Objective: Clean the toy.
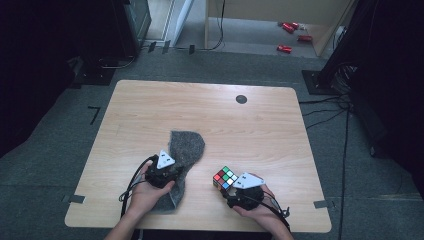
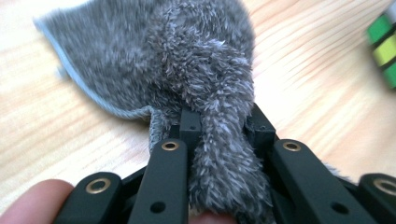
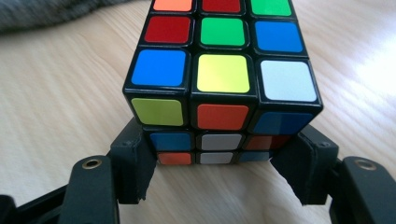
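Note:
A grey fuzzy cloth [image 1: 188,145] lies crumpled on the wooden table [image 1: 150,110], left of centre near the front. My left gripper [image 1: 167,172] rests on the cloth's near end. In the left gripper view the left gripper [image 2: 224,123] is shut on a bunched fold of the cloth [image 2: 187,56], which runs back between the jaws. To the right stands a scrambled Rubik's cube [image 1: 225,178]. My right gripper [image 1: 229,189] sits just behind the cube. In the right gripper view the right gripper [image 3: 219,158] has its pads pressed on both sides of the lower layers of the cube [image 3: 223,74].
A small black round hole cover [image 1: 241,99] sits in the table top at the back right. Bare wood stretches across the far half of the table. Cables [image 1: 330,107] and red items [image 1: 290,27] lie on the floor beyond the table.

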A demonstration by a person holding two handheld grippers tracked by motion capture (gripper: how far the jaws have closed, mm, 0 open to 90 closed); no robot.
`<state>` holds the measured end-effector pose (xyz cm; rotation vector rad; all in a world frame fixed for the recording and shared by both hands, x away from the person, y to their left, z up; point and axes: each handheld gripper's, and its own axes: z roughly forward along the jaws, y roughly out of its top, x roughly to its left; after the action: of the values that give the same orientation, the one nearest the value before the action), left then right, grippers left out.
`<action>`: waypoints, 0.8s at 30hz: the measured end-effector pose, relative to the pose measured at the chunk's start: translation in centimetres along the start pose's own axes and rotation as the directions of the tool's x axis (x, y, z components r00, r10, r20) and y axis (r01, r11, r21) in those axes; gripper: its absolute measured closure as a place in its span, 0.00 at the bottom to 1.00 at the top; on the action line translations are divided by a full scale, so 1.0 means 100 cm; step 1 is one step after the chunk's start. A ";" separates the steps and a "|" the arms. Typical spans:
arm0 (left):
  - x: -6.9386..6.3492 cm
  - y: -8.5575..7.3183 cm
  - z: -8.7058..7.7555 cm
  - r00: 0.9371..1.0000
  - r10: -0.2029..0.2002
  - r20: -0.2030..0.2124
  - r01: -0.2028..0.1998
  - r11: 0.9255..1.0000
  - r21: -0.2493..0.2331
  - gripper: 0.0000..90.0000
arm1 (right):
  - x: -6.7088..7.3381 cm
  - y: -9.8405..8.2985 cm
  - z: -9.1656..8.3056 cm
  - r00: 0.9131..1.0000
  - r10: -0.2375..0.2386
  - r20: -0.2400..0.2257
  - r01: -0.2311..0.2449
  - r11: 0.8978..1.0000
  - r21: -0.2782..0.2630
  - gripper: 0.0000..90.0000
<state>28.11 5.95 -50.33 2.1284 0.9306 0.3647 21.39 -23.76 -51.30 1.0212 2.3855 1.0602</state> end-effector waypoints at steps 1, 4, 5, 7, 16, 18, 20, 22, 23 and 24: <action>-0.001 0.002 -0.009 0.999 0.003 0.044 -0.001 0.998 -0.056 0.85 | 0.001 0.002 -0.001 1.000 -0.010 -0.004 0.010 1.000 -0.007 0.39; -0.006 0.006 -0.025 0.993 0.038 0.113 -0.021 0.989 -0.143 0.85 | 0.006 0.010 -0.005 0.999 -0.024 -0.026 0.023 0.999 -0.036 0.39; -0.009 0.009 -0.031 0.987 0.051 0.150 -0.024 0.985 -0.174 0.85 | 0.007 0.011 -0.005 0.999 -0.029 -0.029 0.028 0.999 -0.039 0.39; -0.012 0.012 -0.040 0.979 0.071 0.193 -0.028 0.976 -0.216 0.85 | 0.010 0.016 -0.006 0.999 -0.038 -0.034 0.036 0.998 -0.046 0.39; -0.029 0.021 -0.056 0.919 0.129 0.373 -0.004 0.948 -0.319 0.84 | 0.027 0.028 -0.005 0.997 -0.075 -0.031 0.074 0.996 -0.041 0.39; -0.037 0.021 -0.050 0.898 0.149 0.414 -0.021 0.954 -0.299 0.83 | 0.032 0.032 -0.005 0.995 -0.088 -0.039 0.086 0.995 -0.047 0.39; -0.042 0.022 -0.045 0.884 0.157 0.441 -0.029 0.959 -0.283 0.83 | 0.037 0.035 -0.005 0.993 -0.105 -0.044 0.103 0.993 -0.050 0.39; -0.047 0.022 -0.042 0.886 0.159 0.435 -0.036 0.960 -0.277 0.83 | 0.042 0.036 -0.005 0.993 -0.115 -0.038 0.114 0.993 -0.041 0.39; -0.048 0.022 -0.041 0.892 0.167 0.420 -0.050 0.960 -0.276 0.83 | 0.043 0.036 -0.005 0.992 -0.119 -0.036 0.118 0.992 -0.039 0.39; -0.050 0.022 -0.041 0.898 0.178 0.403 -0.066 0.959 -0.277 0.83 | 0.043 0.036 -0.004 0.993 -0.117 -0.030 0.116 0.993 -0.036 0.39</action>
<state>23.62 3.63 -45.71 1.9201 0.4683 0.0667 19.91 -19.15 -48.41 0.8487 2.4115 1.0786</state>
